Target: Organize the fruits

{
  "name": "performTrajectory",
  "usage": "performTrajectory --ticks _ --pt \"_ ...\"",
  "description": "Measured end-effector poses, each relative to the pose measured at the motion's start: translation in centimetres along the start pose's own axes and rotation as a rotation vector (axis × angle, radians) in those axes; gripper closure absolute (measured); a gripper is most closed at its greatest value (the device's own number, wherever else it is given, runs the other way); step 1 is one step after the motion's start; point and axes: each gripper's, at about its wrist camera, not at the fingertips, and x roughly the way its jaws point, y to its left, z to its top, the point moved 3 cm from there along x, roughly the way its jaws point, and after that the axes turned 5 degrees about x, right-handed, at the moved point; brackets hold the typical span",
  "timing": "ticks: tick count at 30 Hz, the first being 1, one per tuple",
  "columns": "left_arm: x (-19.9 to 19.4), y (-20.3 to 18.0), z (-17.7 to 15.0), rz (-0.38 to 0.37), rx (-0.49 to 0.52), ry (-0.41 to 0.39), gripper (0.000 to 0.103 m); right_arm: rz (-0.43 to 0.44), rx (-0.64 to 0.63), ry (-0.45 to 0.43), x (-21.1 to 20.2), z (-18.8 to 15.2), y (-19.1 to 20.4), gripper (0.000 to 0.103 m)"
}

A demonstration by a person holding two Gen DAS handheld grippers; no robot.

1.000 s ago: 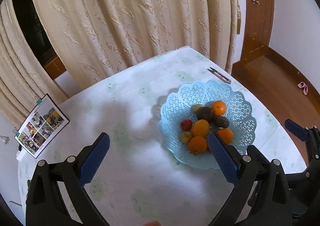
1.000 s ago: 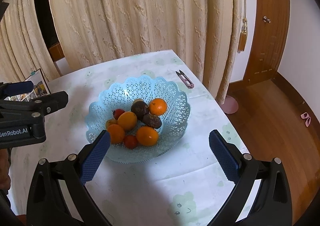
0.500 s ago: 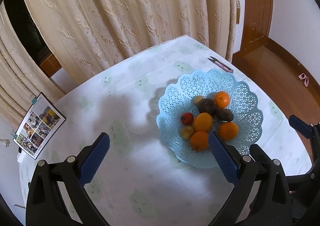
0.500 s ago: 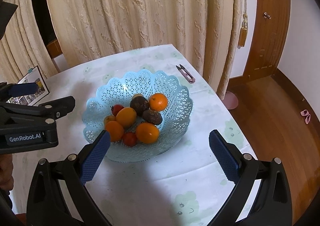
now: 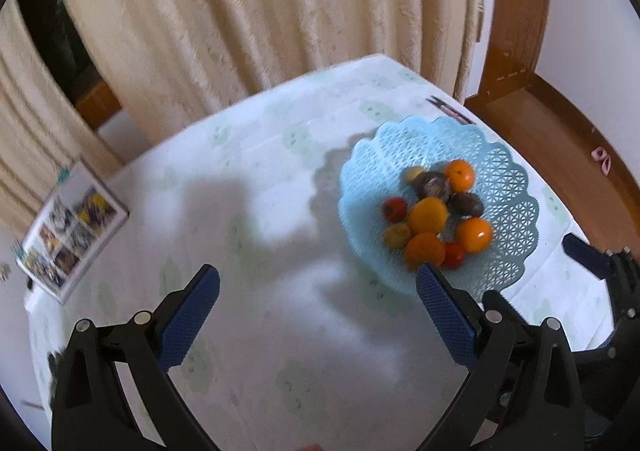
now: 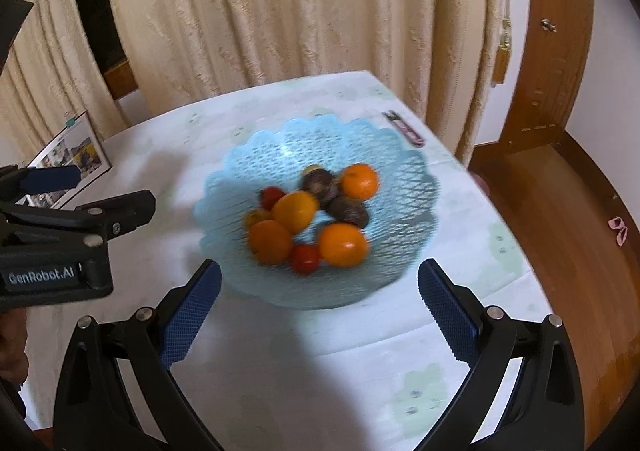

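Note:
A light blue lattice basket (image 6: 408,187) (image 5: 508,187) stands on the white table and holds several fruits: oranges (image 6: 343,244) (image 5: 428,215), dark passion fruits (image 6: 320,184) (image 5: 434,186) and small red tomatoes (image 6: 305,258) (image 5: 394,209). My right gripper (image 6: 318,313) hovers open just in front of the basket, with nothing between its fingers. My left gripper (image 5: 318,313) is open and empty over the bare table, left of the basket; its right fingertip overlaps the basket's near rim in the left wrist view. Both views are blurred.
A photo booklet (image 5: 70,223) (image 6: 68,155) lies at the table's left edge. Small snips (image 6: 403,128) (image 5: 448,109) lie behind the basket by the far right corner. Cream curtains (image 6: 300,11) hang behind the table; wooden floor (image 6: 568,235) lies beyond its right edge.
Both grippers have moved closer to the table and the basket, which now looks larger in the right wrist view. Both stay open and empty. The fruits have not moved.

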Motion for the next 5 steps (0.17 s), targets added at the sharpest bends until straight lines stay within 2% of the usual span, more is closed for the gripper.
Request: performTrajectory --ticks 5 --pt "1.1 5.6 -2.8 -0.089 -0.200 0.065 0.005 0.057 -0.054 0.028 1.0 -0.9 4.2 0.003"
